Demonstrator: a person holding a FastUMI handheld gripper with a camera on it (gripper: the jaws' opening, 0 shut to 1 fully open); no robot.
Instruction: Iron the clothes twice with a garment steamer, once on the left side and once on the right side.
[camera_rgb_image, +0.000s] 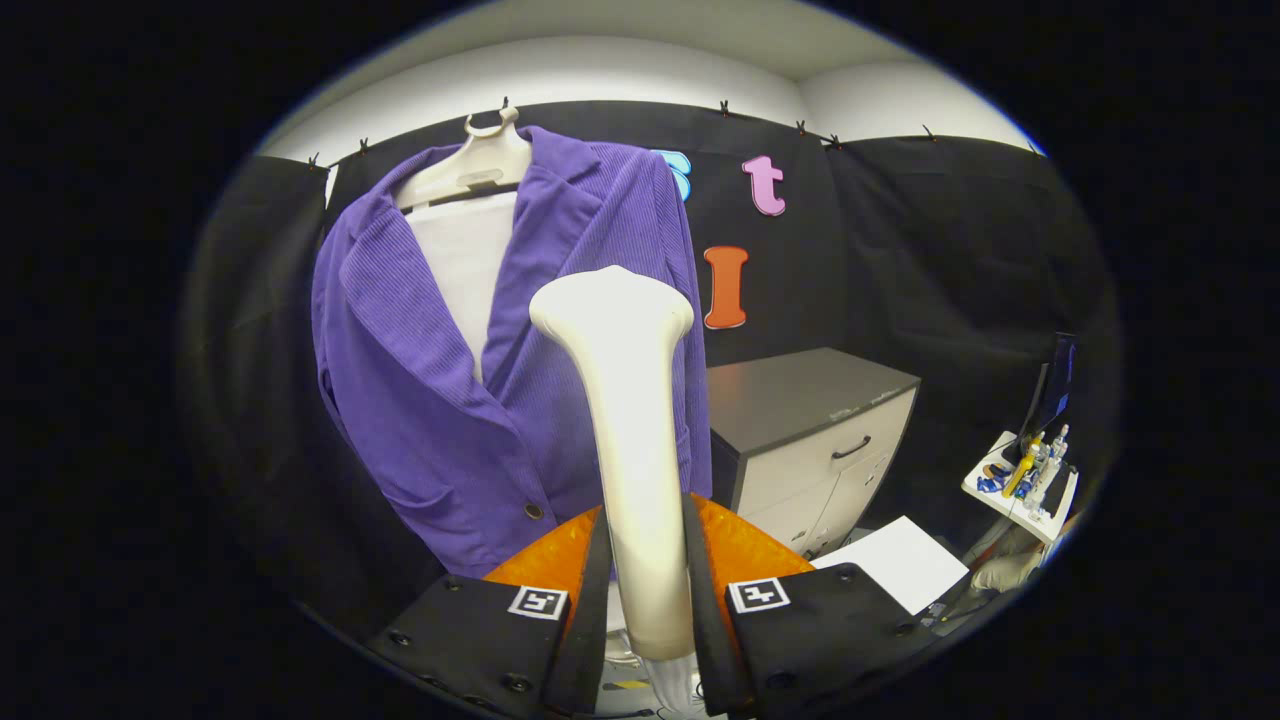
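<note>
Steamer (630, 430) stands upright, my gripper (648, 590) clamped on its handle from both sides; its head points at the purple jacket (440, 400) hanging at eleven o'clock, cabinet (810, 430) at two.

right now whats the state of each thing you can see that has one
gripper: shut on the garment steamer, a finger pressing each side of its handle
garment steamer: held upright, head up in front of the jacket; contact cannot be told
purple jacket: hanging on a hanger, front open, lower button undone
hanger: hooked at the top of the booth wall
cabinet: drawer and doors closed
</note>
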